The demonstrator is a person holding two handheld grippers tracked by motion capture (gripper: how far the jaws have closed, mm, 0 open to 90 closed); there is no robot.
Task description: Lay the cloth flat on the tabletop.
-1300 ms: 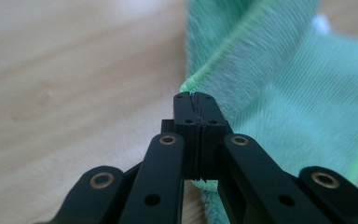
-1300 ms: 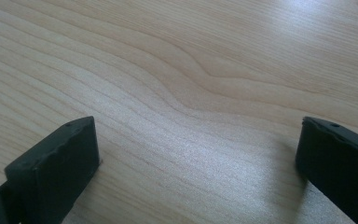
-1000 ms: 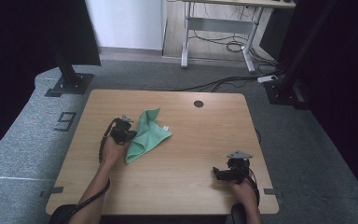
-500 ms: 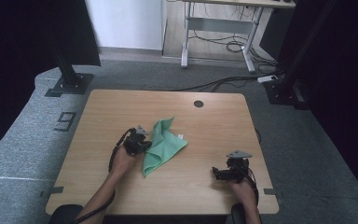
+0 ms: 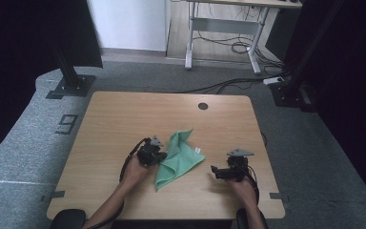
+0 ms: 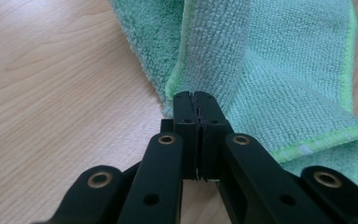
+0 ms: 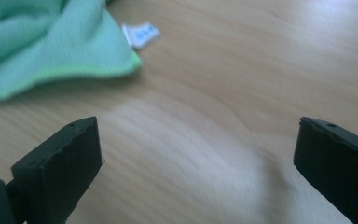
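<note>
Since I dragged it toward me, the cloth (image 5: pixel 178 157) now lies mid-table, my left gripper (image 6: pixel 196 100) pinching its folded edge, my right gripper (image 7: pixel 193 154) gaping empty nearby, ready to take a corner.

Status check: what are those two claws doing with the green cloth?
Left gripper shut on green terry cloth. Right gripper open, empty, beside it. Wooden table unobstructed.
</note>
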